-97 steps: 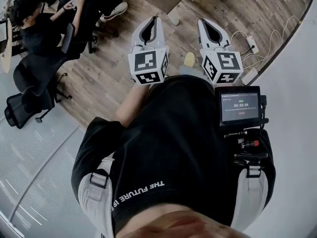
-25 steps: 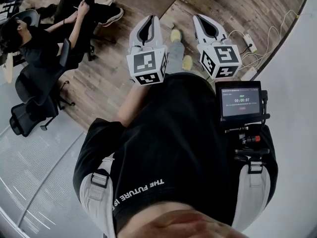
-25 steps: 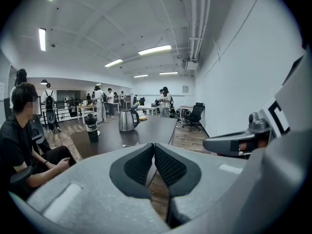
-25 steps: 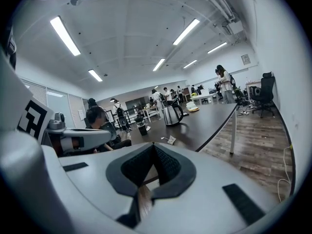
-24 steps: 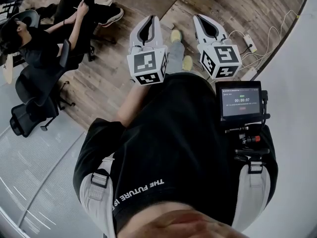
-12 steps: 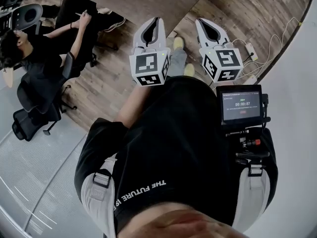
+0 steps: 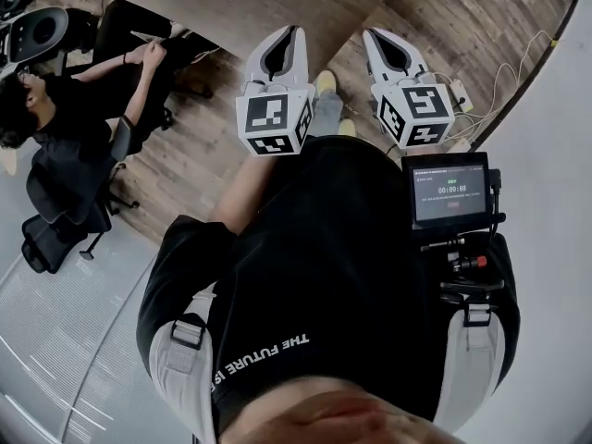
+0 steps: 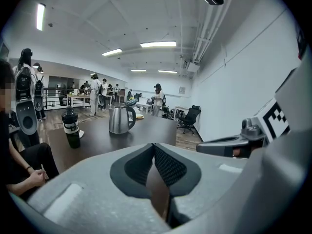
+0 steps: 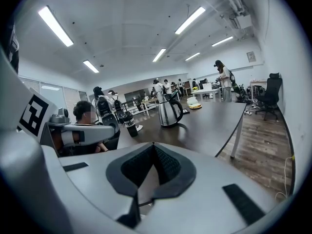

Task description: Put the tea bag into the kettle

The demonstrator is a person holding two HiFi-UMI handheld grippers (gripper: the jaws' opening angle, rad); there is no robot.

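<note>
Stands short of the table (image 7: 231, 7), both grippers held out ahead. Left gripper (image 8: 154, 145): jaws pressed together, nothing between. Right gripper (image 9: 153, 145): likewise closed tip to tip, empty. Finds the kettle (image 8: 121, 120) well ahead on the tabletop, upright, at 11 o'clock from the left jaws and near 12 from the right. Finds a bottle (image 8: 71, 129) at 10 o'clock, apart from the kettle, with a small pale scrap (image 8: 80, 133) just beside its base. Maybe the tea bag; too small to tell. Task apparently not begun.

Risks from here:
- Shoving a light bag across the table if reached for with jaws shut; open first.
- The bag swinging wide of the mouth if pinched by string or tag alone.
- Cannot tell lid up or down; if down, no way in for the bag.
- A possible knock to the bottle on a sweep past it.
- Little room beside a seated person (image 7: 55, 128) at 10 o'clock.
- Cables (image 7: 532, 49) on the floor at 2 o'clock, a likely snag for a foot.
</note>
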